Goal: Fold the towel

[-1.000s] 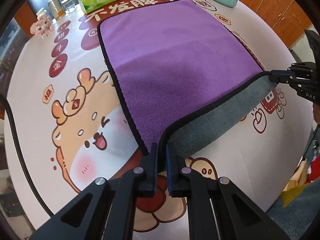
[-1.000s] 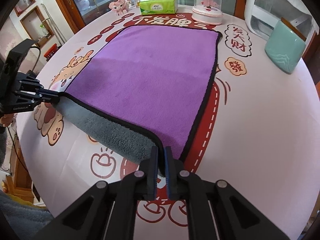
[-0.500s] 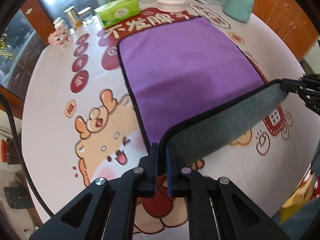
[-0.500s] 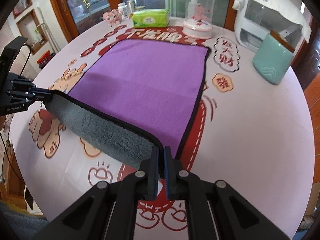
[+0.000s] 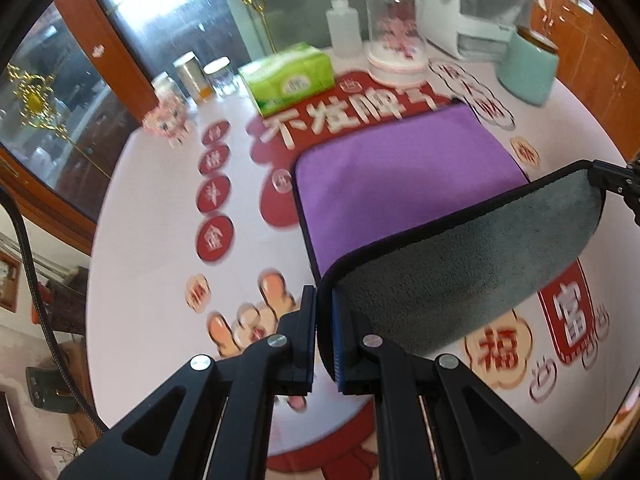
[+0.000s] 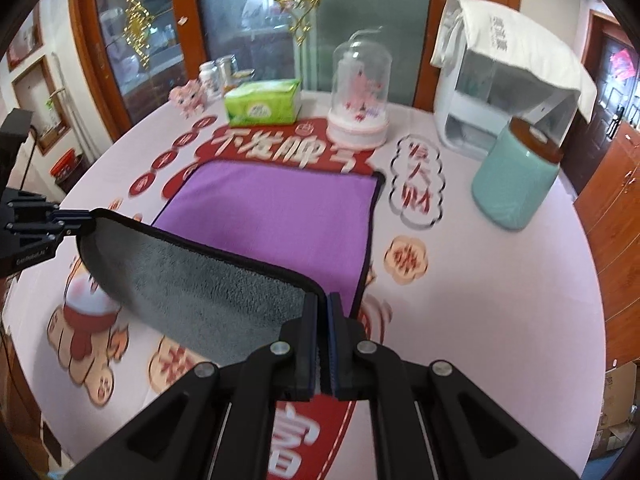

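Pinching towel (image 5: 404, 176) corners, left tool (image 5: 324, 336), right tool (image 6: 321, 340), grey underside raised

A round table (image 6: 500, 300) with a cartoon-printed cloth. A purple towel (image 6: 276, 220) lies mid-table; along the far edge stand a green tissue pack (image 6: 262, 104), glass dome (image 6: 360, 100), teal jar (image 6: 516, 176) and white appliance (image 6: 472, 92).
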Tool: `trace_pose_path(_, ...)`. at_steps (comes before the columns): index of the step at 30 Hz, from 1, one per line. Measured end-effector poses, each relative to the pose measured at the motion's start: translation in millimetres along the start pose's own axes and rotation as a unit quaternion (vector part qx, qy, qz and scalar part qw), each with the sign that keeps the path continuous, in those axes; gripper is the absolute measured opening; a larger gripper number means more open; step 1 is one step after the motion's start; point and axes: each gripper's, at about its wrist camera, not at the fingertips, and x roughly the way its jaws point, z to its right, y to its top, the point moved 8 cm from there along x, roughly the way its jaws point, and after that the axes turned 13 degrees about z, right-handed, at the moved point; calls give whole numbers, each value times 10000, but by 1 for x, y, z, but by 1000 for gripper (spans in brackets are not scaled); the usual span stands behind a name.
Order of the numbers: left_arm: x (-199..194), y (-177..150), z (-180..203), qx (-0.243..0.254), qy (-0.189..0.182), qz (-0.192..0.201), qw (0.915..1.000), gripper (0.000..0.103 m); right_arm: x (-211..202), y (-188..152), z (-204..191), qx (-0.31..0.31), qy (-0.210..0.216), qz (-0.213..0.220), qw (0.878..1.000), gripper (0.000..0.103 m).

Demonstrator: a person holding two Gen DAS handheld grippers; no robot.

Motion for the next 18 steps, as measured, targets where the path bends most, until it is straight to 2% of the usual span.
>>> trace_pose_path(6,16,32,-10,-48,378,185,9991,6,21,37,8,98,-254,214,9994,5)
trace_pose_path(18,63,75,-23,-271,947,306,9947,6,79,73,23,169,-670,254,9973,5)
